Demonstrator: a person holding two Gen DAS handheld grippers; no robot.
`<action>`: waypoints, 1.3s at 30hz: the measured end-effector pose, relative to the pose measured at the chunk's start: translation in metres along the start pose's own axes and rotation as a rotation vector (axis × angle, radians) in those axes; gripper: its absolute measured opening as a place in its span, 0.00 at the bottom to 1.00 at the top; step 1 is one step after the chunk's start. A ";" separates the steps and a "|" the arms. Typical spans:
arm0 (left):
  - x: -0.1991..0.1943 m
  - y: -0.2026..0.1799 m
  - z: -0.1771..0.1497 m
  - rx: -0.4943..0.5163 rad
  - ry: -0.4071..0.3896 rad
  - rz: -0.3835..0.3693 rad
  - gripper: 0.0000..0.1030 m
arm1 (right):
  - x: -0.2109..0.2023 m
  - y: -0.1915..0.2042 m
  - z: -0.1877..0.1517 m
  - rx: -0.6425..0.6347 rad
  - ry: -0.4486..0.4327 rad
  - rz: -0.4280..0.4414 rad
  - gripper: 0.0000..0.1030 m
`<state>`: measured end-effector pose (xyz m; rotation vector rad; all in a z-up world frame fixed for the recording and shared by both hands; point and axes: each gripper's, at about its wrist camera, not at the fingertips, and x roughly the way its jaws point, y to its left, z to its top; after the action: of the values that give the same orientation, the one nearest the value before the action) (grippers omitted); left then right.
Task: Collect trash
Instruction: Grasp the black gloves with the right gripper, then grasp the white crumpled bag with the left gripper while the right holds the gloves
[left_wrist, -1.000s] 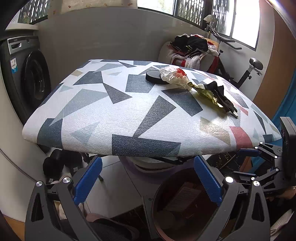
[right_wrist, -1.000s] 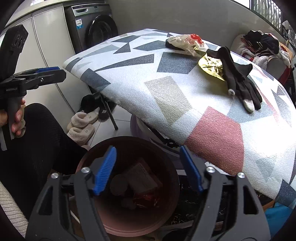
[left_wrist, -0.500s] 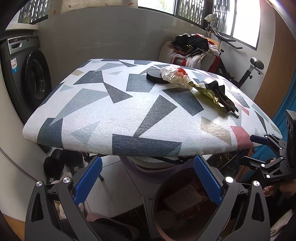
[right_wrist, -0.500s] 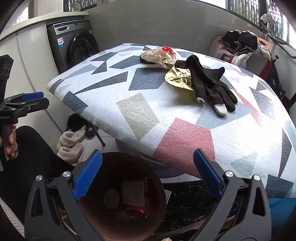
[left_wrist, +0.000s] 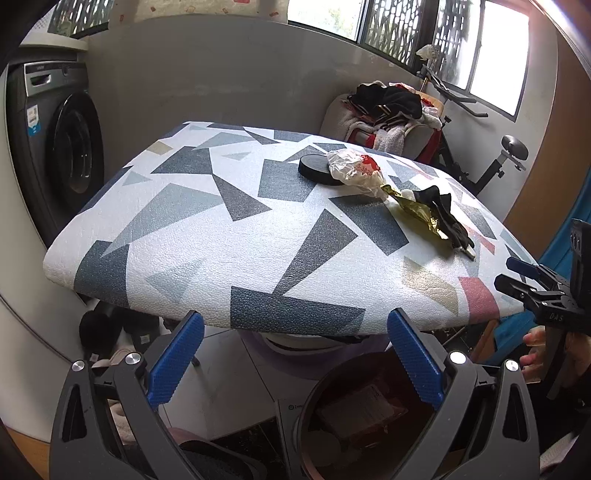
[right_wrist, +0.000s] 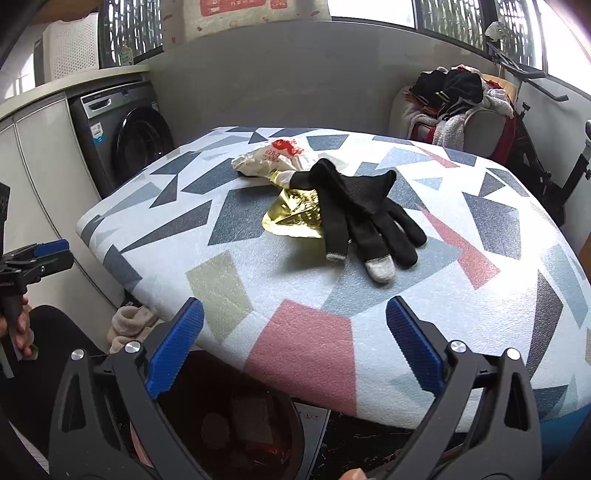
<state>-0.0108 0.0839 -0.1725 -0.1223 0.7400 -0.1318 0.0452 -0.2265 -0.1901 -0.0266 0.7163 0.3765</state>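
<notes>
Right gripper (right_wrist: 294, 343) lifted from bin (right_wrist: 236, 424) toward table (right_wrist: 480, 295), jaws spread wide, empty; foil (right_wrist: 295, 214) likely targeted next.

Patterned table (right_wrist: 303, 354), on it black glove (right_wrist: 365, 218), gold foil wrapper (right_wrist: 295, 218), crumpled white bag (right_wrist: 273, 158), black disc (left_wrist: 314, 168).

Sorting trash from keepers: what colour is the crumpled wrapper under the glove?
Shiny gold wrapper, clearest in the right wrist view.
</notes>
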 end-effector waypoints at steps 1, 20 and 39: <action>0.001 0.001 0.002 -0.002 -0.003 -0.004 0.94 | 0.002 -0.006 0.006 0.008 -0.001 -0.005 0.94; 0.048 -0.006 0.078 -0.040 0.011 -0.031 0.94 | 0.101 -0.042 0.107 0.047 0.068 -0.006 0.73; 0.143 -0.024 0.145 -0.145 0.090 -0.139 0.74 | 0.013 -0.062 0.149 0.052 -0.160 0.019 0.15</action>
<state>0.1903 0.0462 -0.1576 -0.3079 0.8305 -0.2169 0.1707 -0.2576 -0.0919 0.0590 0.5682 0.3736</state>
